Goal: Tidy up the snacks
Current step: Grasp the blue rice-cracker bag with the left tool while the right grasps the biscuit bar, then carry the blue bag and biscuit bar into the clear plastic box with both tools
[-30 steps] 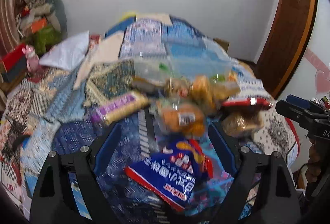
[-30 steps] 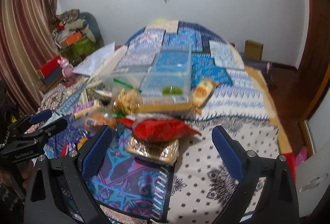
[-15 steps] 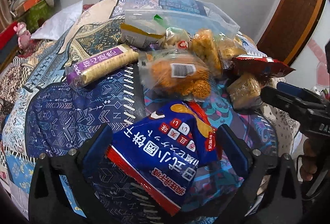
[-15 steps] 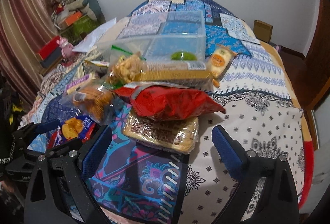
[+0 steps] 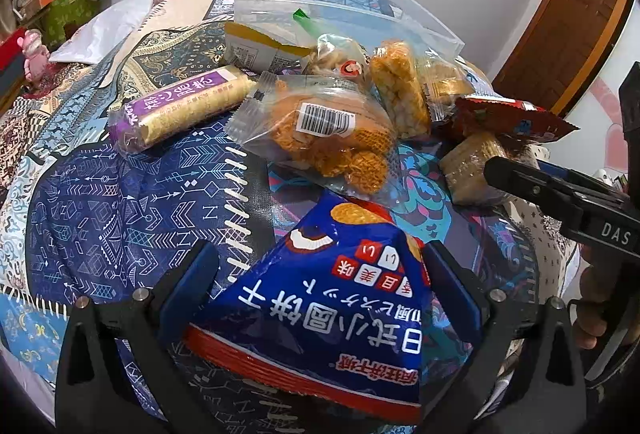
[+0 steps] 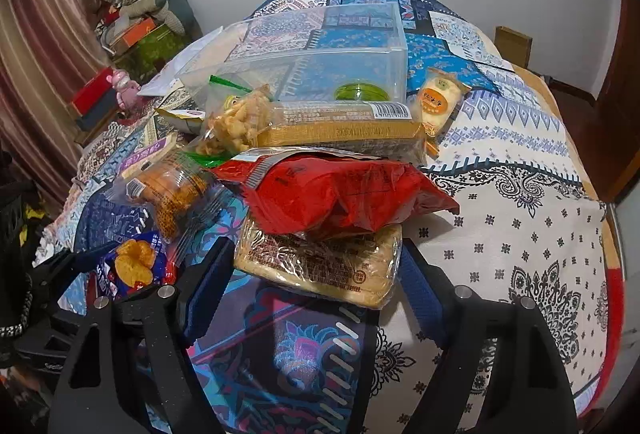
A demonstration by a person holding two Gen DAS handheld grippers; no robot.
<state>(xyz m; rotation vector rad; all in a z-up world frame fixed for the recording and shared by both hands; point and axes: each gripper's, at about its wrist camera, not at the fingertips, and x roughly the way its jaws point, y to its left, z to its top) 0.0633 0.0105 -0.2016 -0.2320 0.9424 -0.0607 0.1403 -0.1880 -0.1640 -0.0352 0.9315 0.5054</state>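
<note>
A pile of snack packs lies on a patterned bed. My left gripper [image 5: 316, 266] is open, its blue pads either side of a blue snack bag [image 5: 332, 294]. My right gripper [image 6: 312, 266] is open around the near end of a clear-wrapped cracker pack [image 6: 320, 262], which lies under a red bag [image 6: 340, 190]. A clear plastic bin [image 6: 320, 50] stands behind the pile. A purple biscuit roll [image 5: 180, 106] and a bag of orange puffs [image 5: 324, 130] lie further from my left gripper.
A long gold biscuit pack [image 6: 340, 126] and a small orange-labelled pastry [image 6: 438, 98] lie by the bin. Stacked boxes and clothes [image 6: 140, 22] sit at the far left by a curtain. A wooden door [image 5: 560, 18] is at the right. The right gripper's side shows in the left wrist view [image 5: 560, 190].
Both grippers have moved forward and down to the pile. The blue bag now sits between my left pads; the cracker pack now sits between my right pads.
</note>
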